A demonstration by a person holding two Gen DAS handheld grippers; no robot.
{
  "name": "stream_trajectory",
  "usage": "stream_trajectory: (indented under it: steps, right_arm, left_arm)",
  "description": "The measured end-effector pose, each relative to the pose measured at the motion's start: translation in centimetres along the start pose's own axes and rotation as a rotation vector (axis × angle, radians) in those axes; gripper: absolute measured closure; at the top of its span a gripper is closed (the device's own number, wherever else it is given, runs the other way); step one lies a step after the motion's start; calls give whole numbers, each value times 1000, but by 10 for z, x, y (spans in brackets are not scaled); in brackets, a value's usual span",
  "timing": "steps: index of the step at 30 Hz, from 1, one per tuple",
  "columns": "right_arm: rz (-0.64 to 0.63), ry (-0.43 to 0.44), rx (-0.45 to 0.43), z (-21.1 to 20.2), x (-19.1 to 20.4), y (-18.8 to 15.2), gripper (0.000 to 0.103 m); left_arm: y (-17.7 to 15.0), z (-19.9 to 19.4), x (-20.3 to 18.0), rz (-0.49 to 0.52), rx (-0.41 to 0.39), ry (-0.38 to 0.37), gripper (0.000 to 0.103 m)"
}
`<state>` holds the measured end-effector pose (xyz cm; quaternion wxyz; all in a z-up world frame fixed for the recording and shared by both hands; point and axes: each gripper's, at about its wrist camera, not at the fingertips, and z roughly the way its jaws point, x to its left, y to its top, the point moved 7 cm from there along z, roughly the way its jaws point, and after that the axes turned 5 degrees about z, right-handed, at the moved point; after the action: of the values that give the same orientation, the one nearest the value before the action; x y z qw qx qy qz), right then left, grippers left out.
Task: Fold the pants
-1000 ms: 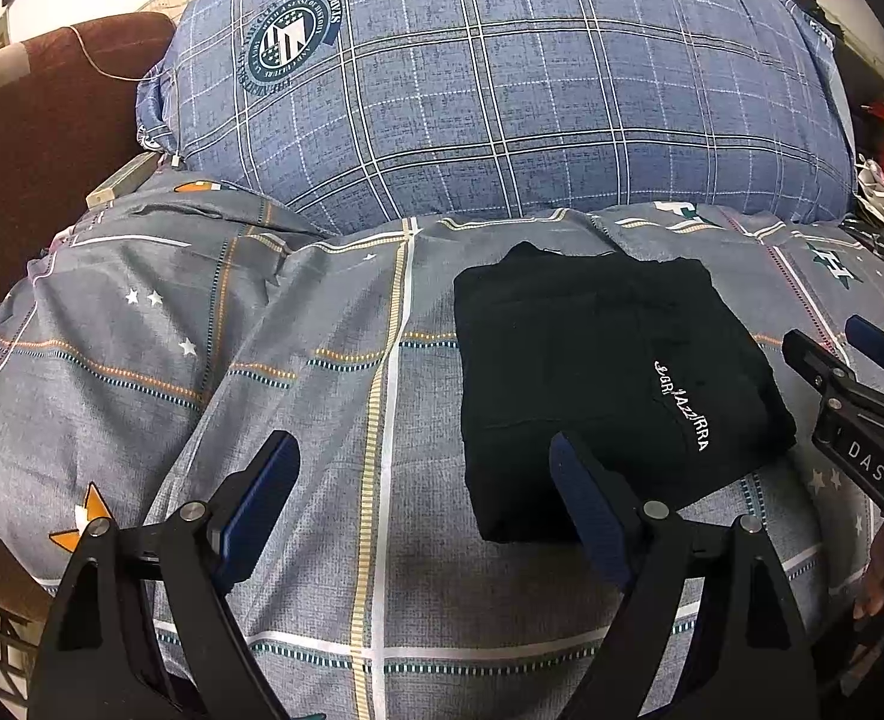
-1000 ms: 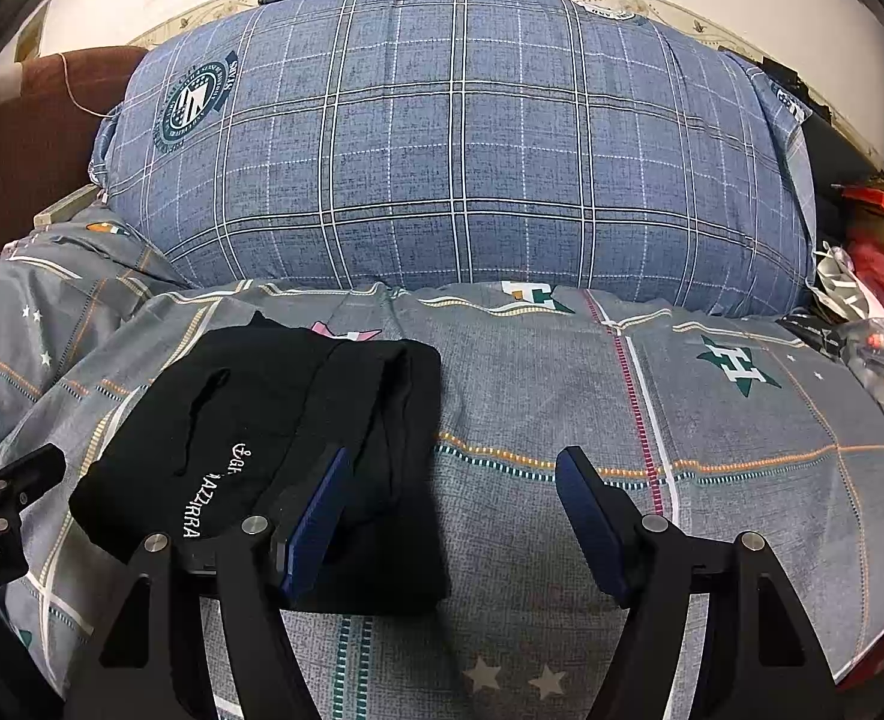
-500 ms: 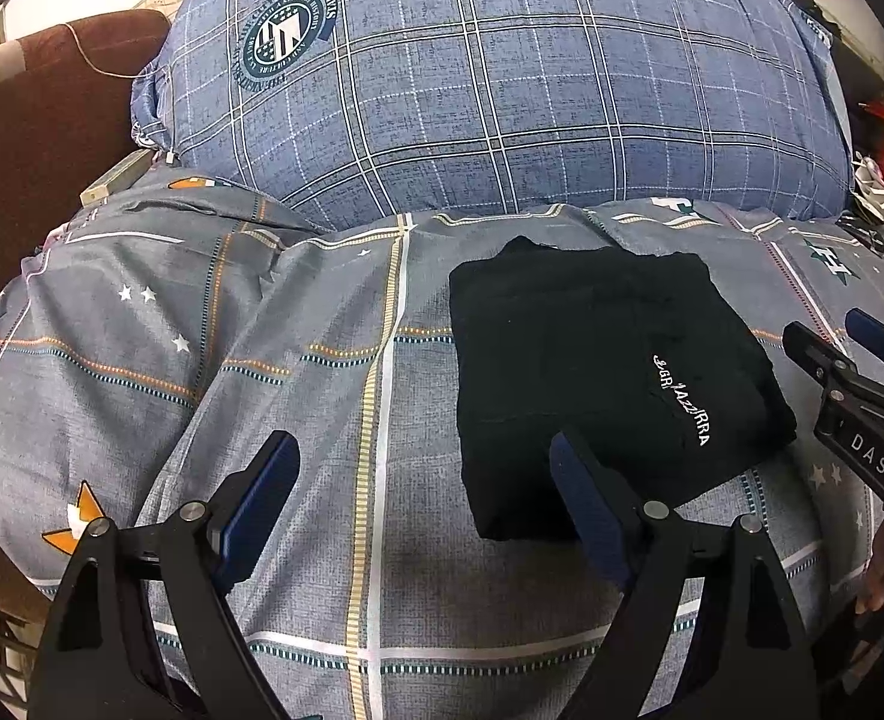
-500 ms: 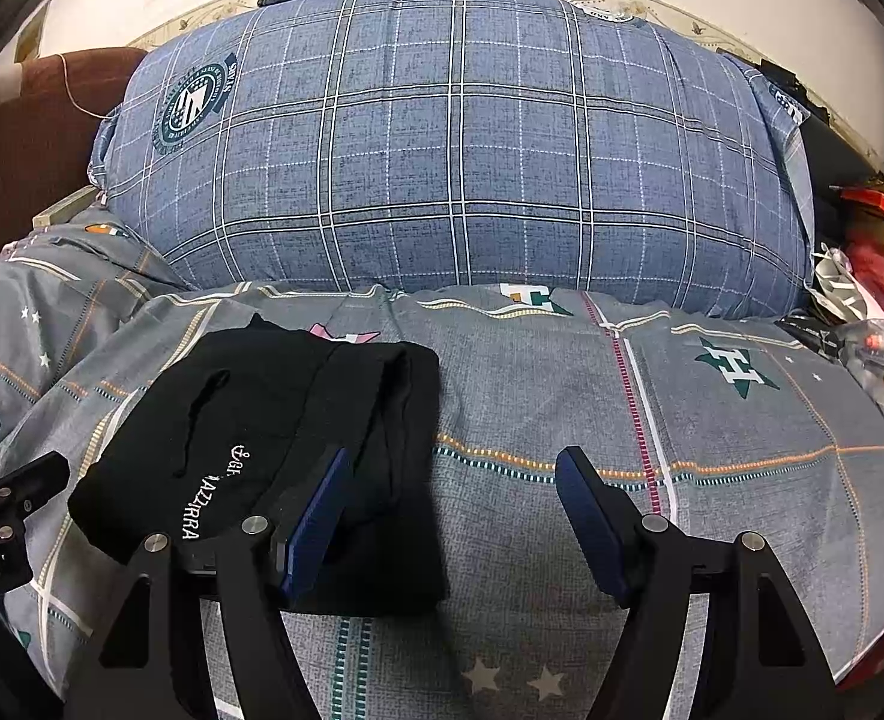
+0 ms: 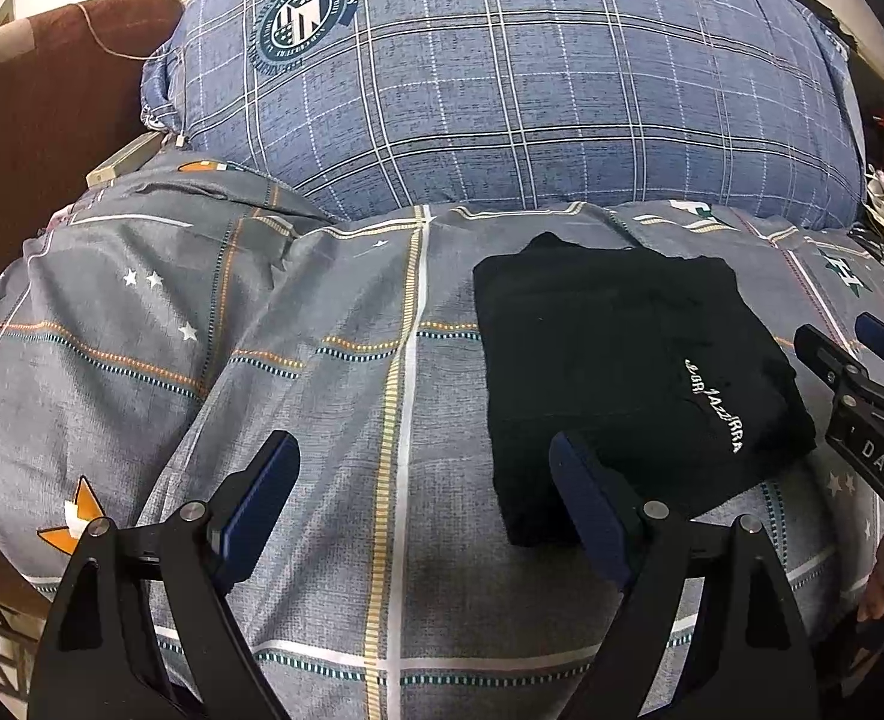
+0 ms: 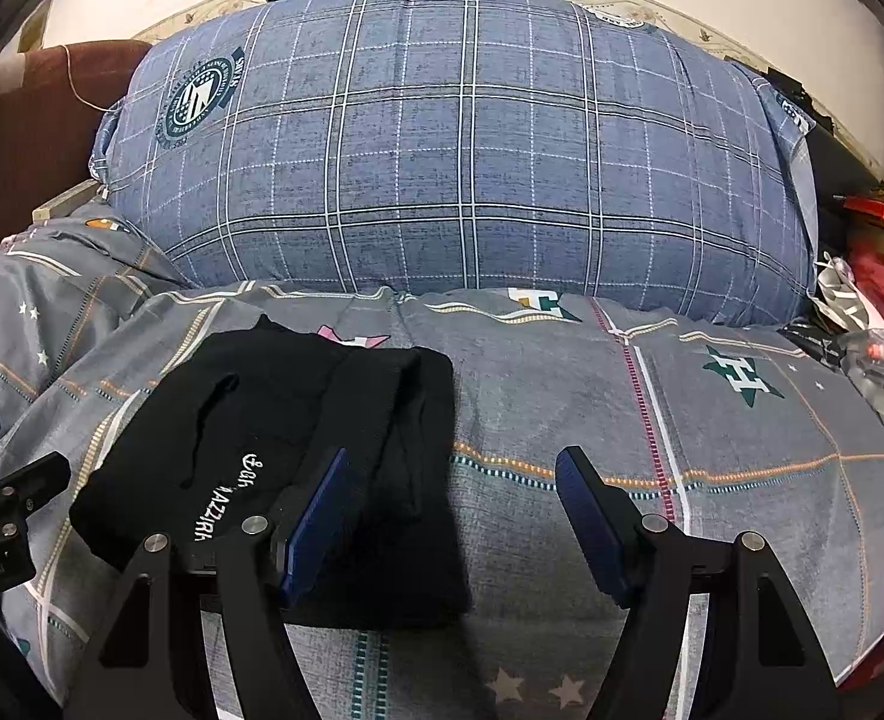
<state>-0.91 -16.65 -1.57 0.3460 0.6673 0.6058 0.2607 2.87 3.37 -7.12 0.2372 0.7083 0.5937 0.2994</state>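
Pants (image 5: 628,372) (folded), between left hand-held gripper (image 5: 423,498), right hand-held gripper (image 6: 454,510)

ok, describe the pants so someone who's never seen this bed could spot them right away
Find the big blue plaid pillow at the head of the bed. Just in front of it, on the grey patterned duvet, lie the pants, folded into a compact block. They are the only plain black item, with small white lettering.

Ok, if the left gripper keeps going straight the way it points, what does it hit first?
Most likely the bare grey bedspread. The open left gripper aims down at it; the folded black pants lie just to the right of that line, though depth is hard to judge.
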Motion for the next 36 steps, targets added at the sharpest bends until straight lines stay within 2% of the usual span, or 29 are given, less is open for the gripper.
stream_trajectory:
  steps: [21,36]
  right_arm:
    - [-18,-6,3,0,1,2,31]
    - [-7,-22,-9,-18,0,6,31]
  left_arm:
    - [6,2,-1,9,1,25,17]
    - [8,-17,-8,25,-39,-5,17]
